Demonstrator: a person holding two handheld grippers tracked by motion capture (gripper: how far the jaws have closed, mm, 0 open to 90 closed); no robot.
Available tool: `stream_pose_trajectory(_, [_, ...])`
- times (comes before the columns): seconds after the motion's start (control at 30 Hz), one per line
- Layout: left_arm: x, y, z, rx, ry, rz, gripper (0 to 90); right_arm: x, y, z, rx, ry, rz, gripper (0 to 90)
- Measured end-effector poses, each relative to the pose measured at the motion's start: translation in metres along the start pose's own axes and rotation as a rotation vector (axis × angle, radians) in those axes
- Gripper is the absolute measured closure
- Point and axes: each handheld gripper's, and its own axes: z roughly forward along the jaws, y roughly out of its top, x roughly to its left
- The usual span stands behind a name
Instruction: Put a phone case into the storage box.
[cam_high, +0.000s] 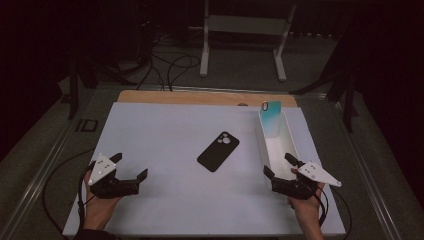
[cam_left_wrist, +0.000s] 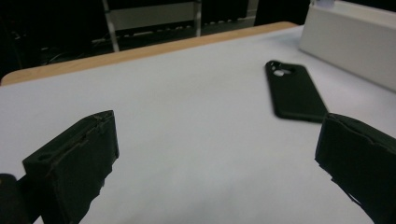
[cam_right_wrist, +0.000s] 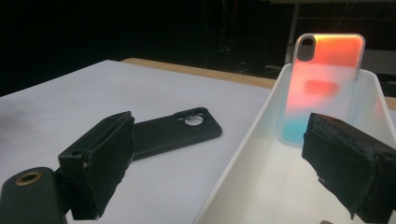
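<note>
1. One black phone case (cam_high: 218, 151) is seen lying flat, left of the single white bin (cam_high: 288, 137).
2. One coloured case (cam_high: 270, 118), seemingly leaning, is stood inside that bin.
3. Two grippers are counted: left gripper (cam_high: 132, 170) and right gripper (cam_high: 280, 164), jaws apart, nothing held.

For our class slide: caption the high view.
Two open grippers flank a black phone case beside a white bin.

Left hand (cam_high: 97, 207) low at the near left, palm cupped under its left gripper (cam_high: 131, 168), which points across toward the middle with jaws spread wide and nothing between them. Over on the other side, the right hand (cam_high: 305, 207) grips from below, and the right gripper (cam_high: 280, 165) aims away and slightly inward, jaws parted and bare too. Both forearms come in from the near edge, well apart.
</note>
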Motion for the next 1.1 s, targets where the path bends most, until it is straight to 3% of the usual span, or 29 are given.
stream_pose_trajectory(0.07, [0.001,-0.002,0.000,0.008,0.005,0.002,0.0,0.000,0.000,0.000,0.030,0.003,0.012,9.2])
stream_pose_trajectory(0.6, [-0.002,-0.002,0.001,0.016,0.005,0.004,0.0,-0.002,-0.005,-0.002,0.048,-0.017,0.009,9.1])
stream_pose_trajectory(0.93, [-0.014,0.008,0.015,0.076,-0.019,0.041,0.0,-0.004,-0.006,-0.002,0.044,-0.025,0.022,9.1])
stream_pose_trajectory(1.1, [-0.022,0.019,0.028,0.138,-0.020,0.064,0.0,-0.005,-0.006,-0.003,0.039,-0.030,0.028,9.1])
